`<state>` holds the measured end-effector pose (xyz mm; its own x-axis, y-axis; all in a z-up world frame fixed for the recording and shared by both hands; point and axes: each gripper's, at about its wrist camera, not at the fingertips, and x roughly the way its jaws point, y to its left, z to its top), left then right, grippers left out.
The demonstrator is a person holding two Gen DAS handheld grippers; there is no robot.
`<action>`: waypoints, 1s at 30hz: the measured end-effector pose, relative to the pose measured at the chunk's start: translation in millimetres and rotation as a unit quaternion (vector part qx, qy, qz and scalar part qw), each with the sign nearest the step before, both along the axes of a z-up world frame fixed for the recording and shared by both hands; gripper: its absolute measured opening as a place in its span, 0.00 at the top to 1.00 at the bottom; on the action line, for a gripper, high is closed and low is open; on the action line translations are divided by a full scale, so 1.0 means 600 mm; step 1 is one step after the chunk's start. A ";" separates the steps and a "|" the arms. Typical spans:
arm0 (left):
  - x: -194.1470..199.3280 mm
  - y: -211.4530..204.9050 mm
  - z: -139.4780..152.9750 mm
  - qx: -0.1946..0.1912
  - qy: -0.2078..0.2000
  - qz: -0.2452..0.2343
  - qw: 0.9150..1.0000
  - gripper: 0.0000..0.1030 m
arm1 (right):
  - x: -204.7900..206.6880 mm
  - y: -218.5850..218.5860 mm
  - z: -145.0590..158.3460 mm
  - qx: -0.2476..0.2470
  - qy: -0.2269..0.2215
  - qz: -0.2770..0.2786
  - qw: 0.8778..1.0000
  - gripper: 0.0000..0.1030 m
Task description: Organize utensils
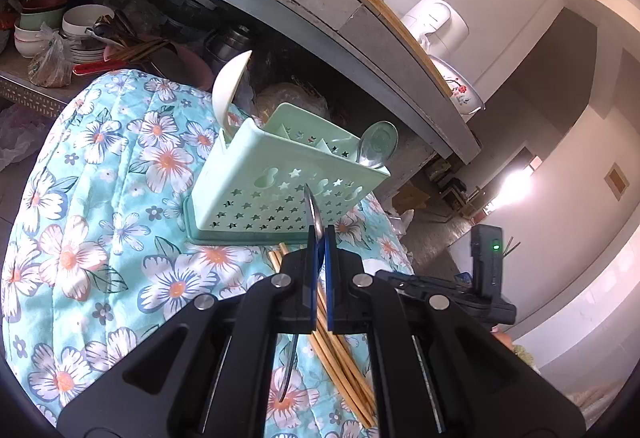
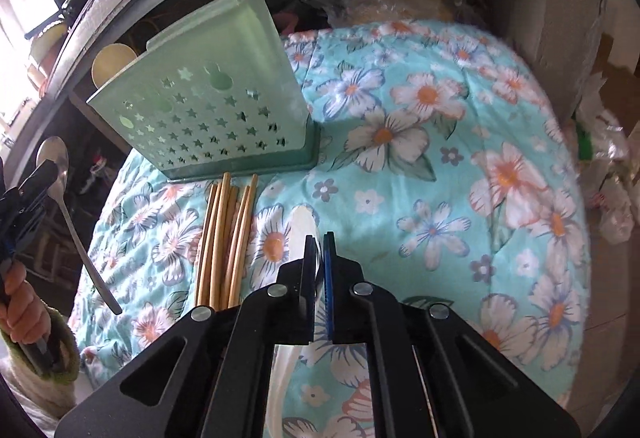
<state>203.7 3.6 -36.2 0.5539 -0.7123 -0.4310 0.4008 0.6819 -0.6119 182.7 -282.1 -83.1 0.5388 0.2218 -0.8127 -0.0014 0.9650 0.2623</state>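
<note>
Mint-green plastic, punched with star holes, makes up the utensil caddy (image 1: pixel 280 194) that stands on a darker green drip tray (image 2: pixel 248 170) toward the far edge of the floral quilted cover (image 1: pixel 120 238). Dividers split the caddy into compartments. A white ceramic spoon (image 1: pixel 230 86) rises bowl-up from the end compartment at the left of the left wrist view, and a metal spoon (image 1: pixel 378 142) stands bowl-up in the opposite end compartment; the compartments between them look unfilled from here.

A bundle of bamboo chopsticks (image 2: pixel 224 238) lies flat on the cover just beside the tray's near edge, tips touching or almost touching it.

The left gripper (image 1: pixel 320 242) is clamped narrow on a second metal spoon (image 2: pixel 60 194), held by the upper handle with the bowl raised and the handle hanging down, in the air before the caddy's near wall.

The right gripper (image 2: pixel 319 250) is pinched tight on a white spoon (image 2: pixel 302 234), whose pale handle runs under the fingers over the cover, beside the chopsticks.
</note>
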 end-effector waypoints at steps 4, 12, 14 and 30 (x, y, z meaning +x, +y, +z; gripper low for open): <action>-0.005 0.010 0.016 -0.009 -0.017 0.004 1.000 0.98 | -0.019 -0.005 0.061 -0.029 -0.050 -0.019 0.998 0.96; -0.007 0.016 0.095 -0.021 -0.095 0.020 0.995 0.98 | -0.055 -0.012 0.184 -0.047 -0.164 -0.053 0.984 0.96; -0.005 0.017 0.120 -0.027 -0.123 0.029 0.992 0.98 | -0.063 -0.009 0.201 -0.043 -0.182 -0.055 0.981 0.96; 0.117 0.000 0.190 -0.036 -0.212 0.142 0.966 0.98 | -0.085 -0.005 0.213 -0.001 -0.209 -0.043 0.977 0.96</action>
<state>274.1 3.4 77.9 0.8474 -0.5253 -0.0768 0.4290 0.7628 -0.4837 131.9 -285.4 44.6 0.8402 0.1600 -0.5181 -0.0274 0.9668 0.2542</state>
